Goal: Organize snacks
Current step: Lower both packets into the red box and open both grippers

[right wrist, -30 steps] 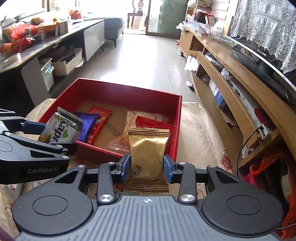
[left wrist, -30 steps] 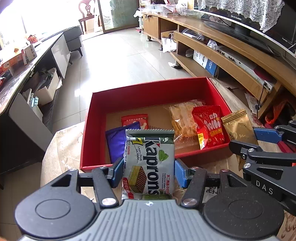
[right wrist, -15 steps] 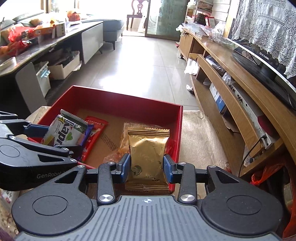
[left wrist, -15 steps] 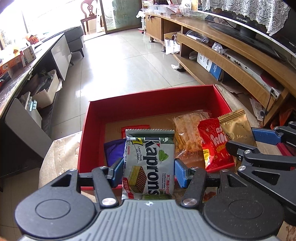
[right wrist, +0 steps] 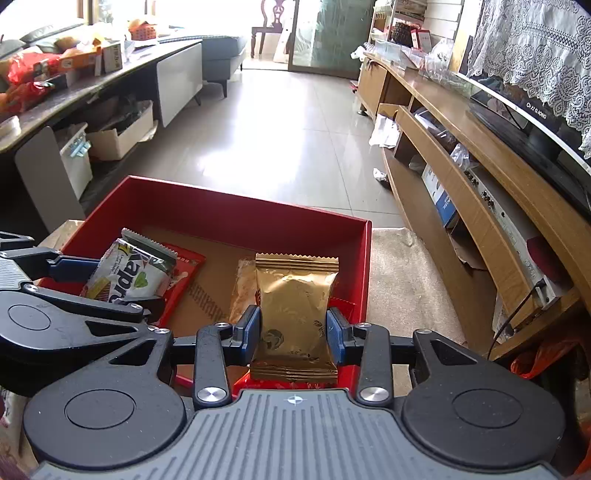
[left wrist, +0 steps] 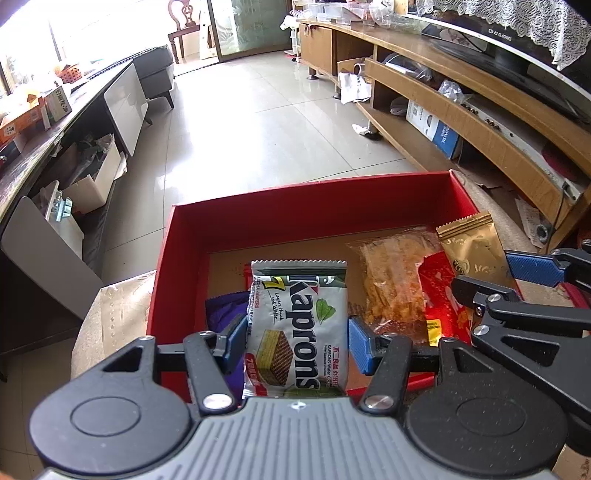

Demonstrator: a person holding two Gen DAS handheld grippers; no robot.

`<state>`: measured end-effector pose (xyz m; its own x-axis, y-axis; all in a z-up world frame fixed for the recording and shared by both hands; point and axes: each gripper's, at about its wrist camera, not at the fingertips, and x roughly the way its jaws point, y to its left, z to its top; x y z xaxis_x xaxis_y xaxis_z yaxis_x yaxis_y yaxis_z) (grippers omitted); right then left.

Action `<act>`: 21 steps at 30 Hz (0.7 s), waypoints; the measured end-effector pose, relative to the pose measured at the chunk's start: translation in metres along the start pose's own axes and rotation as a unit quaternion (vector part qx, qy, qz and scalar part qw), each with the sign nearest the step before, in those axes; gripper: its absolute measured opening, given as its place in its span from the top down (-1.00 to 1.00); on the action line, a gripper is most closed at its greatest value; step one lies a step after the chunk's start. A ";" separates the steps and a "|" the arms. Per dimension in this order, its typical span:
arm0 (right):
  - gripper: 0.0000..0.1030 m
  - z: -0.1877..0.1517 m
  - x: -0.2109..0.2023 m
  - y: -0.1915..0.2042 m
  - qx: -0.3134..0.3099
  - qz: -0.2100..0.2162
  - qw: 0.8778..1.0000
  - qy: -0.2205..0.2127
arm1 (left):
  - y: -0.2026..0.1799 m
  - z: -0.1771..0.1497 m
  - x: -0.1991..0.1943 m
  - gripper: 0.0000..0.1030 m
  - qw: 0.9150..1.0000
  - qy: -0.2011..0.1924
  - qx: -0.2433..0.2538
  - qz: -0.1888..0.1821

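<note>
L gripper (left wrist: 297,341) clamps wafer pack (left wrist: 299,325), R gripper (right wrist: 293,332) clamps gold packet (right wrist: 295,314) — both over red box (left wrist: 295,210)

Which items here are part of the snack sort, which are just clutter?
Job: Kaprons wafer pack in left gripper; gold packet in right gripper; red box; orange snack bag inside.

Clutter: TV, wooden shelf unit, chair.

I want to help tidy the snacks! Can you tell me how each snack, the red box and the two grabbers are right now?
Kaprons wafer pack: held upright over the box.
Gold packet: held upright over the box.
Left gripper: shut on the wafer pack.
Right gripper: shut on the gold packet.
Red box: open, no lid.
Clear crispy-snack bag: lying in the box.
Purple packet: lying in the box, partly hidden.
</note>
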<state>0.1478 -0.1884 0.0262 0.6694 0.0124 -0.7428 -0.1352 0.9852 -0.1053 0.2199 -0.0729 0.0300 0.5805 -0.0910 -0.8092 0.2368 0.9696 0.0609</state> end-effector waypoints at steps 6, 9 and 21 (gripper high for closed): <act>0.10 0.001 0.012 -0.001 0.005 0.001 1.000 0.003 | -0.001 0.001 0.012 -0.02 1.000 0.006 0.002 0.009; 0.10 0.000 0.020 0.000 0.003 -0.003 1.000 0.005 | -0.001 0.002 0.017 -0.03 1.000 0.012 0.001 0.012; -0.16 0.001 0.027 0.002 -0.010 -0.011 1.000 -0.006 | 0.002 0.005 0.023 -0.05 1.000 0.017 -0.008 0.016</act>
<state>0.1664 -0.1860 0.0068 0.6808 -0.0064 -0.7324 -0.1347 0.9818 -0.1337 0.2372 -0.0737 0.0145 0.5600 -0.0521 -0.8269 0.2057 0.9755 0.0779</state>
